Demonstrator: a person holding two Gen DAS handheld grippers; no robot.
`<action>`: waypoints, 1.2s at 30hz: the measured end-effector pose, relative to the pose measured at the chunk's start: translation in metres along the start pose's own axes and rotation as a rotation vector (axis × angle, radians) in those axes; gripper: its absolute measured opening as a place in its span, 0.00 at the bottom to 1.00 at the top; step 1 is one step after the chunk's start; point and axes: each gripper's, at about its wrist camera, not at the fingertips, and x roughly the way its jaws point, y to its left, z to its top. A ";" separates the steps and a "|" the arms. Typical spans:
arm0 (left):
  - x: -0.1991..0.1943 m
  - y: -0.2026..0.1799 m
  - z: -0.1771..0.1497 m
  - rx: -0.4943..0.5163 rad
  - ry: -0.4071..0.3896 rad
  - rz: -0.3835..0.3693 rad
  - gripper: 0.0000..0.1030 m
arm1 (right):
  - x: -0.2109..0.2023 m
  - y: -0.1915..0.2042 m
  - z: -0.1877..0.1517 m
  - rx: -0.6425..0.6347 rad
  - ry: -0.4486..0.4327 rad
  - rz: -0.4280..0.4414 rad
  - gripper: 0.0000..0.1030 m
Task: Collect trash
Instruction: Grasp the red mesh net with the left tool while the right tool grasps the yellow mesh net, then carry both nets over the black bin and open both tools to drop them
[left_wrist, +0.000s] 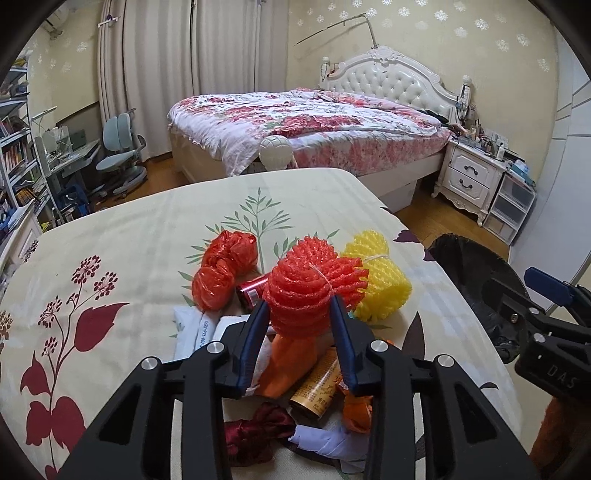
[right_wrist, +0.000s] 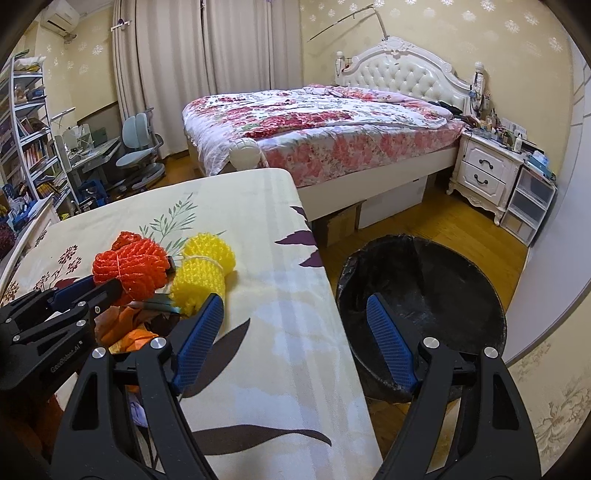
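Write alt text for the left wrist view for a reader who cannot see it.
The left gripper pinches a red foam fruit net atop a trash pile on a floral-covered table. Beside it lie a yellow foam net, a red plastic bag and a gold can; a black bin stands at right.

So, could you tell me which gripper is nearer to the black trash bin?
Right. The right gripper hangs open, one finger over the trash bin, while the left gripper is over the table, closed on the red foam net.
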 end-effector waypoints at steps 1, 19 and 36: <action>-0.003 0.003 0.001 -0.007 -0.005 0.004 0.36 | 0.002 0.004 0.001 -0.007 -0.001 0.007 0.76; -0.010 0.030 0.008 -0.066 -0.043 0.063 0.36 | 0.062 0.058 0.014 -0.068 0.117 0.178 0.30; 0.004 -0.062 0.020 0.030 -0.056 -0.085 0.36 | 0.018 -0.073 -0.003 0.054 0.025 -0.082 0.28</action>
